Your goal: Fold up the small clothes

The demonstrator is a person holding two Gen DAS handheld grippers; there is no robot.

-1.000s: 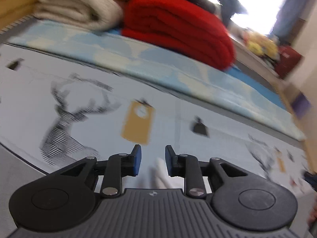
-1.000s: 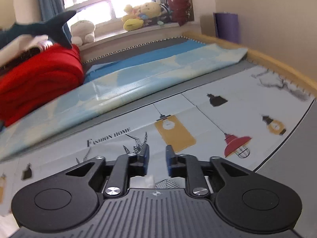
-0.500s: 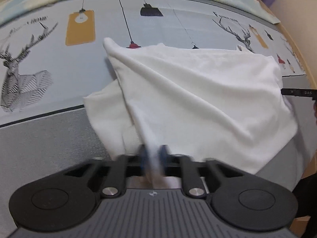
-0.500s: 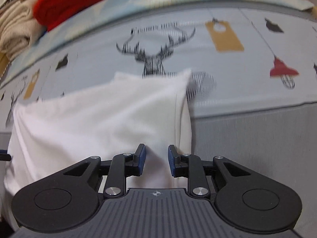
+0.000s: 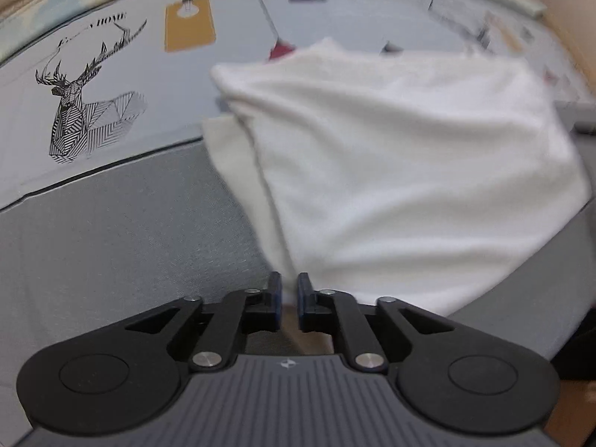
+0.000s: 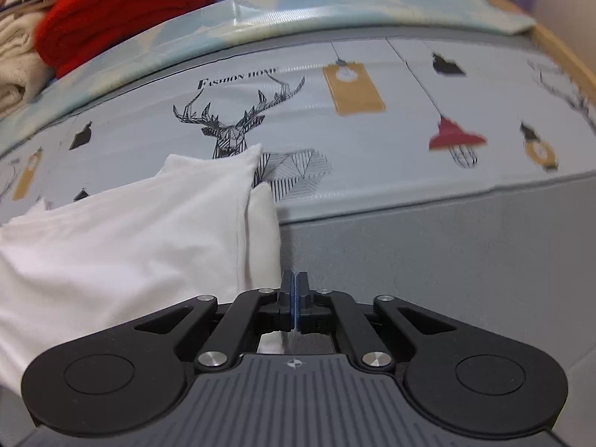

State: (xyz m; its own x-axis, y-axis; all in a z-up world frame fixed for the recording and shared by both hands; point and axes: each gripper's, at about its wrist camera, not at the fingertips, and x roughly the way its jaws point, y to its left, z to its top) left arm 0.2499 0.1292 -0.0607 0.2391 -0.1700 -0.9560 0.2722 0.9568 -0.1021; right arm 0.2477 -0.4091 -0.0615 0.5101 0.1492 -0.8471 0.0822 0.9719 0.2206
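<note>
A white garment [image 5: 391, 167] lies loosely folded on the printed bed sheet [image 5: 85, 111], its near corner reaching over the grey border. My left gripper [image 5: 289, 287] points steeply down at that near corner. Its jaws are opening, a narrow gap shows between the pads, and the cloth's tip sits in the gap without being pinched. In the right wrist view the same white garment [image 6: 111, 253] spreads to the left. My right gripper [image 6: 294, 290] is shut on the garment's folded side edge, and a strip of white shows under the fingers.
The sheet [image 6: 238, 126] carries deer and lamp prints, with a grey band [image 6: 447, 253] along its near side. A red blanket [image 6: 123, 7] and a beige one [image 6: 15, 59] are stacked at the back left. A wooden bed rail [image 6: 558, 48] runs along the right.
Both grippers have tipped down from the room onto the white garment. The right jaws have closed on its edge. The left jaws closed on the corner, then parted a little.
</note>
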